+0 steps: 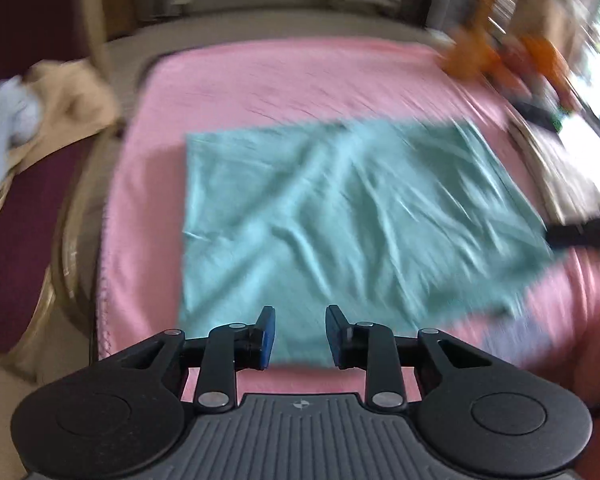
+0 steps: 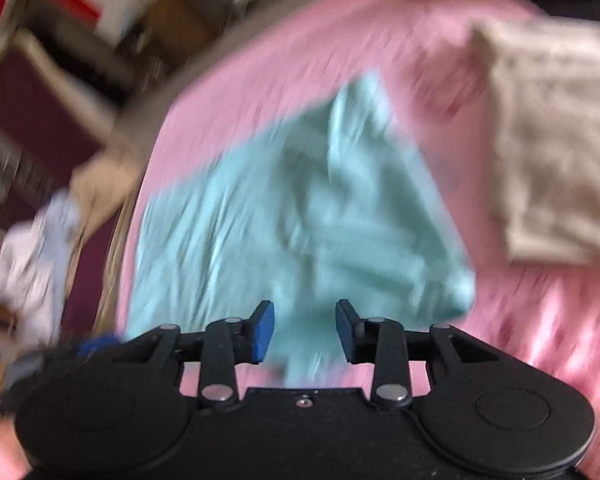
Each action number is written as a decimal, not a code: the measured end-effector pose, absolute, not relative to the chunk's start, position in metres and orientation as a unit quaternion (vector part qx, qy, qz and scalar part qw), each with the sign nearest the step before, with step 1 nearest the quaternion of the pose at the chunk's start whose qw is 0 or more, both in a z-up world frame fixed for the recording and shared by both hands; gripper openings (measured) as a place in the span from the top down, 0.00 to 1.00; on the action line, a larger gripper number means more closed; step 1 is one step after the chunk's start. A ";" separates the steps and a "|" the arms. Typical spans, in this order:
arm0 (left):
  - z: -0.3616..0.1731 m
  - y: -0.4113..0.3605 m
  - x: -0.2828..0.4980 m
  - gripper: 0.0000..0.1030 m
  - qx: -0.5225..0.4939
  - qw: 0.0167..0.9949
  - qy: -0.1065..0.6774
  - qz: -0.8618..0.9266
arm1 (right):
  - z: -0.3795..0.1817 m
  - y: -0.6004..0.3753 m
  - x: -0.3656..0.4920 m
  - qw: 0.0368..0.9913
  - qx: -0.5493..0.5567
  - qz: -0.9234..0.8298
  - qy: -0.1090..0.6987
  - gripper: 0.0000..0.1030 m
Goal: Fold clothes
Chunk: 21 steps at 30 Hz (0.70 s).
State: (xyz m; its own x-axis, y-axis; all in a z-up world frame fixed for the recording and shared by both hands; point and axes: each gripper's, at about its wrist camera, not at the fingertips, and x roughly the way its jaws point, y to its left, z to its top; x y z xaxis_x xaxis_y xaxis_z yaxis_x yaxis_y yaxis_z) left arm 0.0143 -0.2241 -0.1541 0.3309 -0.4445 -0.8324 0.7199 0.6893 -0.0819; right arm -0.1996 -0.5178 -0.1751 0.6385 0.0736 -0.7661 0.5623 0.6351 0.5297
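A teal cloth (image 1: 340, 216) is laid rumpled on the pink bedspread (image 1: 260, 80), at 12 o'clock of both grippers. Left gripper (image 1: 300, 336) and right gripper (image 2: 305, 332) are held open, empty. Cloth is judged light, limp; near corners are best pinched.

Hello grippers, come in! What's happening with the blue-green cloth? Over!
Left gripper open, right gripper open, both empty. Teal cloth lying wrinkled on pink bedspread. Nothing on top of it.
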 end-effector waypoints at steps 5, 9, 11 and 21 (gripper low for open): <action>-0.177 -0.245 0.022 0.74 0.118 0.816 0.450 -0.344 | -0.186 -0.526 -0.193 0.828 0.370 -0.196 0.374 0.73; -0.194 -0.254 0.015 0.74 0.170 0.805 0.459 -0.335 | -0.200 -0.509 -0.171 0.830 0.313 -0.192 0.420 0.73; -0.196 -0.255 0.009 0.73 0.201 0.797 0.460 -0.336 | -0.210 -0.505 -0.163 0.817 0.295 -0.196 0.455 0.74; -0.152 -0.175 0.037 0.68 0.044 0.829 0.461 -0.313 | -0.187 -0.512 -0.219 0.816 0.384 -0.173 0.397 0.65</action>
State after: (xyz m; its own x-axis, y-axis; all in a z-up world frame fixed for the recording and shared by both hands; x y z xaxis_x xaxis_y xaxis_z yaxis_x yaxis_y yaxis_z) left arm 0.0372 -0.1753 -0.1522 0.3787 -0.4790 -0.7919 0.5599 0.7999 -0.2160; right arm -0.2193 -0.5122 -0.1870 0.6250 0.0228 -0.7803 0.5870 0.6452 0.4890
